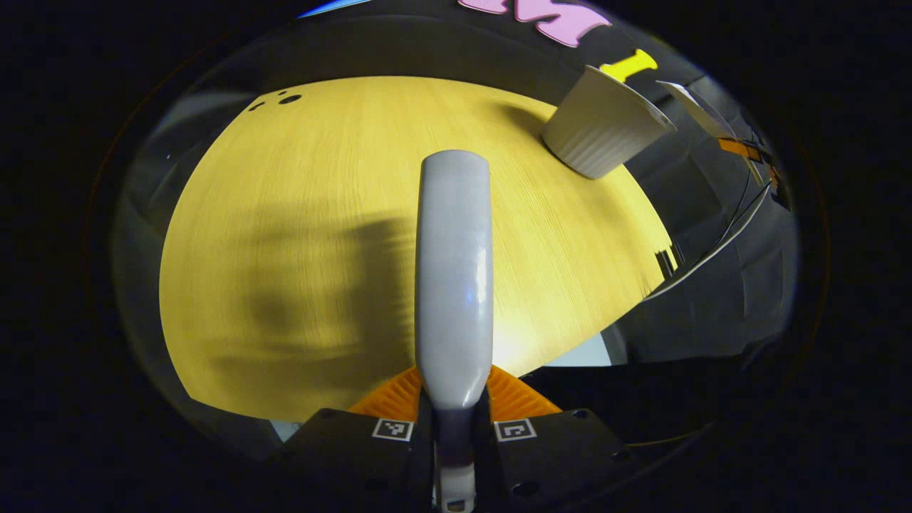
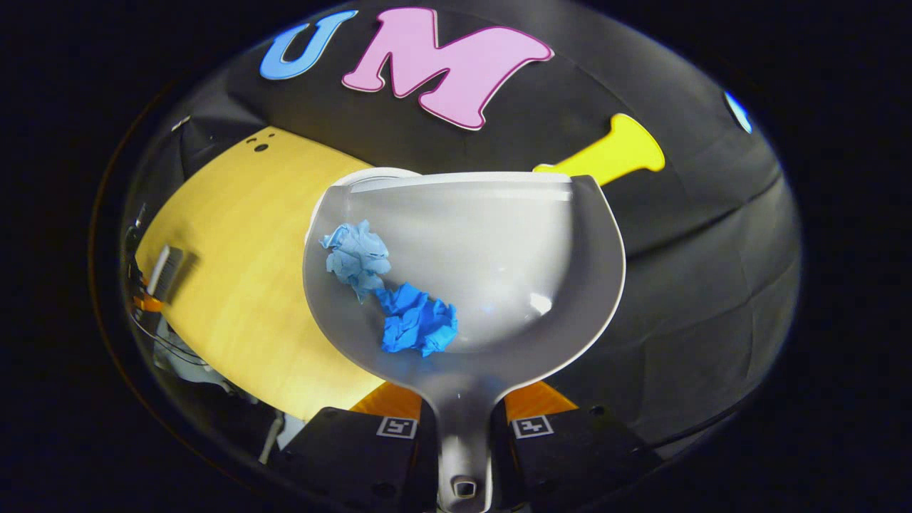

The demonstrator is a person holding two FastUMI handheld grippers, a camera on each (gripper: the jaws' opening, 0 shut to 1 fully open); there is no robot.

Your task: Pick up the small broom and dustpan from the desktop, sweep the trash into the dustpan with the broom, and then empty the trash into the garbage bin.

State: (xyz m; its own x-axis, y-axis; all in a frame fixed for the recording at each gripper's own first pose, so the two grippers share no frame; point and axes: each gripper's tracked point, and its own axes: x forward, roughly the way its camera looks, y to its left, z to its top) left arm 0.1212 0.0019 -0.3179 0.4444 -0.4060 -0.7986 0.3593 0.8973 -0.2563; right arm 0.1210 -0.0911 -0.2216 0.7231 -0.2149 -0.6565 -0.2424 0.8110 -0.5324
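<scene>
Left gripper view shows the wooden table (image 1: 299, 235) spread wide and yellow, with dark shadows on its left part. In the middle stands the broom (image 1: 454, 271), seen from its smooth, pale grey handle side. It is long and thin, and it points straight away from the camera, out over the table. The left gripper (image 1: 454, 420) pinches the near end of the broom between its two fingers. Up on the right sits the garbage bin (image 1: 602, 125), a white tub with ribbed sides. It looks tilted here and rests near the far right edge of the table. Right gripper view shows the table on the left too, and at its far left edge the broom's bristles (image 2: 166, 271) can be seen. In the middle is the dustpan (image 2: 499, 256), pale grey and see-through, shaped like a round scoop. Its handle points back at the camera and its flat open lip points away. The right gripper (image 2: 464, 427) squeezes the dustpan handle between both fingers. Inside the pan, on its left side, lie two crumpled paper balls touching each other, a light blue one (image 2: 356, 256) and a darker blue one (image 2: 417, 324) nearer the handle. A white rim of the bin peeks out just behind the pan's top left edge.
</scene>
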